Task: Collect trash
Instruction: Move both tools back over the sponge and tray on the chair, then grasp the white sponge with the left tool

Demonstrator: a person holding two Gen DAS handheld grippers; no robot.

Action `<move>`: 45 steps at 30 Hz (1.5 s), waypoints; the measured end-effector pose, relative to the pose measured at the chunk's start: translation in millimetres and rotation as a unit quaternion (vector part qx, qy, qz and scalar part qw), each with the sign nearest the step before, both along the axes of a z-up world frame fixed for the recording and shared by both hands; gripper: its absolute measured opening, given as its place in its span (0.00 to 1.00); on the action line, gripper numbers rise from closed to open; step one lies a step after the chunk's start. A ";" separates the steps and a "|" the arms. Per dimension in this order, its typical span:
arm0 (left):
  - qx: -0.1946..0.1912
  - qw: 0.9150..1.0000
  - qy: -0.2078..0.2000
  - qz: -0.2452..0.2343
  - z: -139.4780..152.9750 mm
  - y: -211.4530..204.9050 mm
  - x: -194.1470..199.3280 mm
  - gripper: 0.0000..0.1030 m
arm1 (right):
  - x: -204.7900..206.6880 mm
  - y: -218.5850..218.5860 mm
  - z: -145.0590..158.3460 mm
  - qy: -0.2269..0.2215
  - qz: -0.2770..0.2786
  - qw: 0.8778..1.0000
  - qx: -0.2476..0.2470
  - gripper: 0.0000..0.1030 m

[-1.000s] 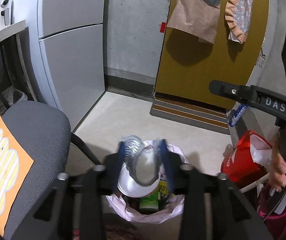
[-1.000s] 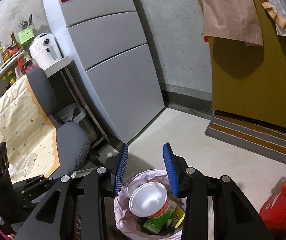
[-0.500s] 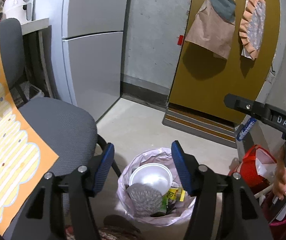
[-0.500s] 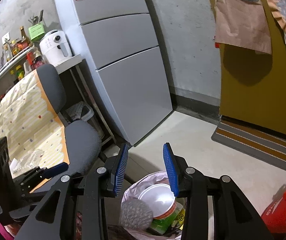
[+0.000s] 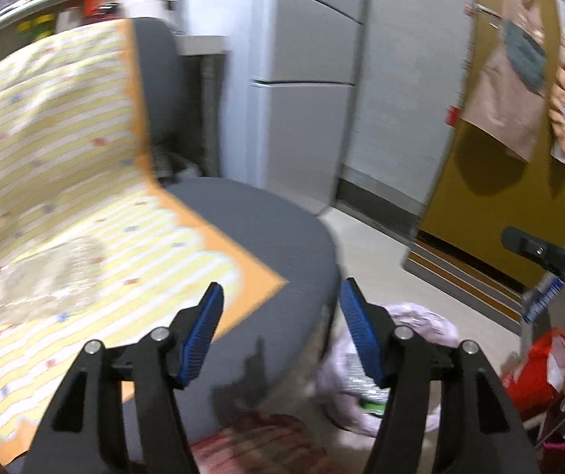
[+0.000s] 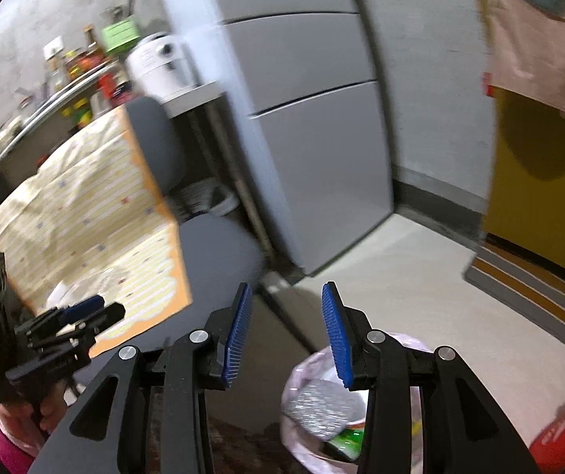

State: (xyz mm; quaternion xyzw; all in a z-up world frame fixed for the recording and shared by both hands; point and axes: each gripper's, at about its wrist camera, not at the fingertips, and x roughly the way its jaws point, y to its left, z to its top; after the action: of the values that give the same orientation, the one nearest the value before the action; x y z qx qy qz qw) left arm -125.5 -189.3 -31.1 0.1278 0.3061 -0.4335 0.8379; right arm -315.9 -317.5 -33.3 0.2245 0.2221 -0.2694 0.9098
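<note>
L gripper, ribbed blue pads, jaws just been widening w/ nothing between, hangs over the grey fabric chair seat; R gripper also spread and empty, above the floor by the trash bag. Bag is thin crinkly pink plastic, near right of chair, holding a silvery crumpled wad seen only in R view. Striped yellow-orange paper w/ clear crumpled plastic drapes the chair; grey fridge behind.

matt cloth chair seat, thin (crinkly) plastic bag
</note>
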 end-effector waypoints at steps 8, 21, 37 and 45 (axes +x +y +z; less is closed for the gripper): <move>0.017 0.986 -0.028 0.162 5.2 102.9 54.5 0.68 | 92.1 41.2 13.7 0.012 0.105 0.994 -0.022 0.45; 0.047 0.934 -0.030 0.353 -6.9 233.7 132.8 0.73 | 257.1 121.9 0.0 0.050 0.264 0.962 -0.048 0.55; 0.010 0.941 0.057 0.333 -23.9 231.3 273.2 0.67 | 371.3 153.7 -35.0 0.093 0.312 0.945 -0.037 0.55; 0.003 0.936 0.127 0.330 -56.0 230.2 311.5 0.27 | 380.7 147.5 -37.6 0.101 0.315 0.943 -0.039 0.55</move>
State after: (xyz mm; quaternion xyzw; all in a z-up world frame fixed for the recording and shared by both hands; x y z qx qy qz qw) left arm 186.0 40.9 -87.0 -0.0332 0.4360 -0.1446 0.8876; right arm 64.8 -170.0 -70.9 0.0790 0.3617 0.0010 0.9289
